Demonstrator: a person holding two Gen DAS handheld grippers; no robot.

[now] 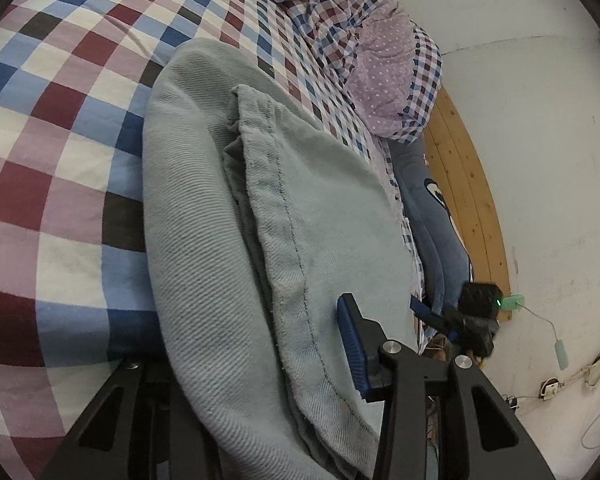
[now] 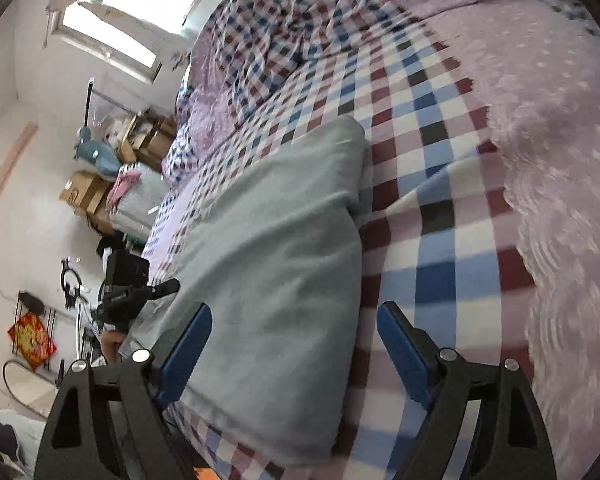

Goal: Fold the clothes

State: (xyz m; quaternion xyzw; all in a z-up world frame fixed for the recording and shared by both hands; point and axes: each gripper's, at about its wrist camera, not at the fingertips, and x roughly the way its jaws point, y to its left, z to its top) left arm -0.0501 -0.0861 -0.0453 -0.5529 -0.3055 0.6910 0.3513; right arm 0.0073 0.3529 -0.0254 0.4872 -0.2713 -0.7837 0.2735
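A pale grey-green garment (image 1: 204, 216) lies folded in layers on the checked bed sheet (image 1: 52, 128). In the left wrist view its stitched hem layer (image 1: 300, 216) runs between my left gripper's fingers; only the right blue pad (image 1: 352, 344) shows, the left finger is hidden under the cloth. My left gripper (image 1: 260, 360) looks spread around the fold. In the right wrist view my right gripper (image 2: 296, 344) is open above the near end of the garment (image 2: 268, 264), blue pads (image 2: 400, 348) apart, holding nothing. The other gripper (image 2: 128, 292) shows at the garment's left edge.
A crumpled checked duvet (image 1: 332, 12) and a lilac dotted blanket (image 2: 548, 128) lie on the bed. A wooden bed board (image 1: 468, 200) and white wall are at the right; cardboard boxes (image 2: 88, 192) and clutter stand by the window wall.
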